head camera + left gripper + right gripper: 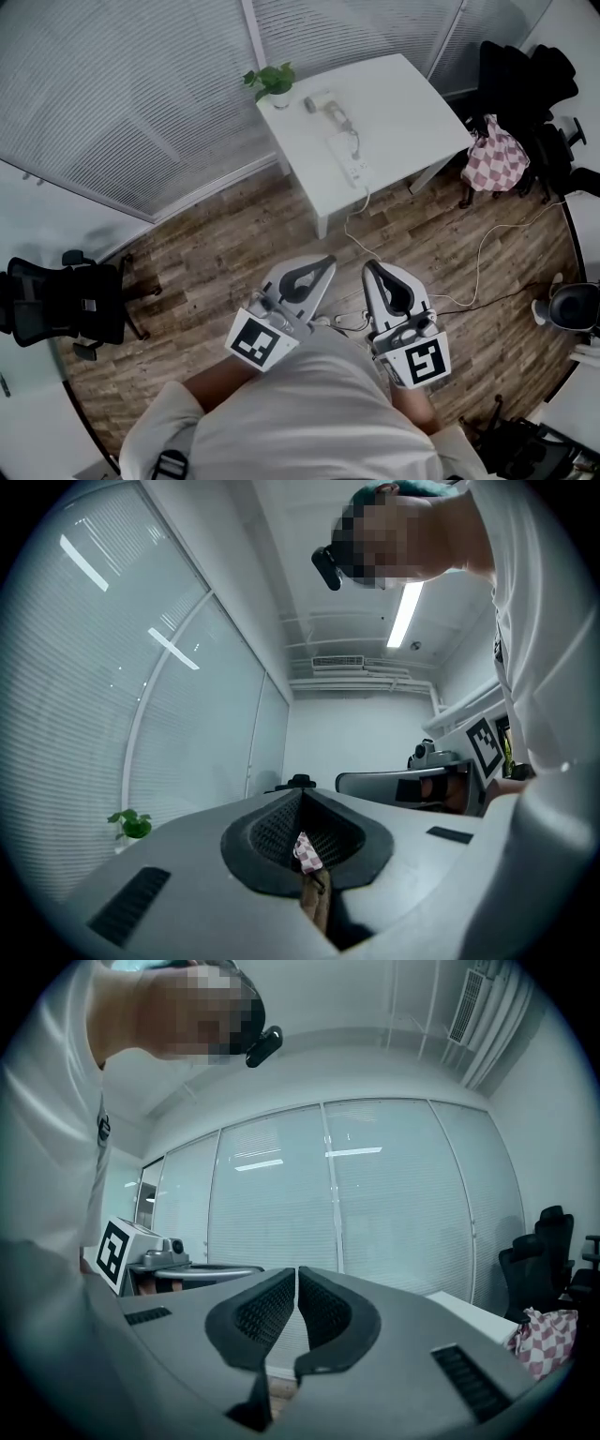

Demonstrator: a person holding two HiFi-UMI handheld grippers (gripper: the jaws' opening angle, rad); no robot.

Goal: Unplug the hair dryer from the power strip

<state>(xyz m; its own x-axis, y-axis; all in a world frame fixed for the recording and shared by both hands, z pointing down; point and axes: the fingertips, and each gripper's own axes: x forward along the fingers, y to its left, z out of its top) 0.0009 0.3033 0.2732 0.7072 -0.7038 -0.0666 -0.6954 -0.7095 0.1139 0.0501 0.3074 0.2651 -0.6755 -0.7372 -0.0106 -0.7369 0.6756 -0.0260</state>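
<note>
White table (412,103) sits upper centre of the head view. Hair dryer (330,110) and power strip (352,161) lie on it, close together; the plug is too small to make out, probably still seated. Left gripper (325,262) and right gripper (369,268) are at lower centre, well apart from the table, both with jaws pressed together and nothing between them. Risks: the strip looks unanchored, so an unbraced pull would drag it. Floor cable (478,253) could snag a foot.

Hair dryer (328,109), power strip (353,169) on table (412,103)
</note>
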